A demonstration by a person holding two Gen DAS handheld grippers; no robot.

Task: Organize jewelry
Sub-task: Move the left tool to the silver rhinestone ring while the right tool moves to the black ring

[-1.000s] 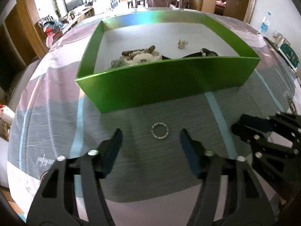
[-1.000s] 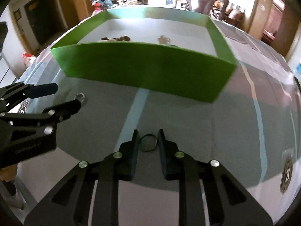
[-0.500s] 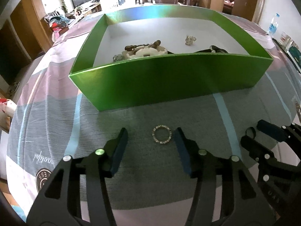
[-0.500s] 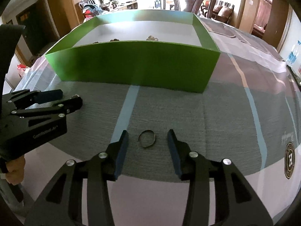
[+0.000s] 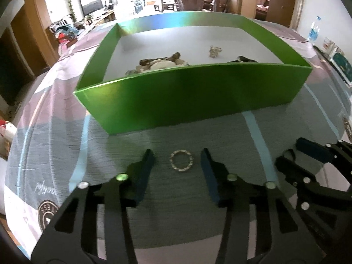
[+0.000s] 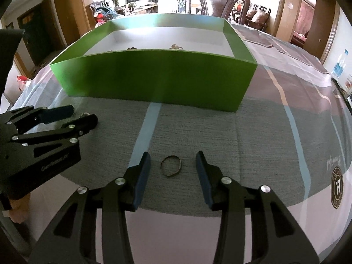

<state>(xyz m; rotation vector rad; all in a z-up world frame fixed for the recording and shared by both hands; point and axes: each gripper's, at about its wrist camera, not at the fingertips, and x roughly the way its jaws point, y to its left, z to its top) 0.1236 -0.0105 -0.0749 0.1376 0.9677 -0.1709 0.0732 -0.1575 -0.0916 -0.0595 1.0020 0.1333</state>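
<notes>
A green box [image 5: 189,96] with a white floor stands on the tablecloth and holds several jewelry pieces [image 5: 160,62]; it also shows in the right wrist view [image 6: 154,79]. A silver beaded ring [image 5: 181,163] lies on the cloth between the fingers of my open left gripper [image 5: 177,165], untouched. A thin dark wire ring [image 6: 171,165] lies between the fingers of my open right gripper [image 6: 172,167], untouched. Each gripper shows in the other's view, the right [image 5: 308,160] and the left [image 6: 66,116].
A striped grey, pink and white tablecloth [image 6: 275,114] covers the round table. A dark wooden chair [image 6: 217,2] stands behind the box. A water bottle [image 5: 313,29] stands at the far right. The table's near edge is close under both grippers.
My right gripper has opened from nearly shut around the wire ring, which stays on the cloth. My left gripper has narrowed a little around the beaded ring and the box looks nearer.
</notes>
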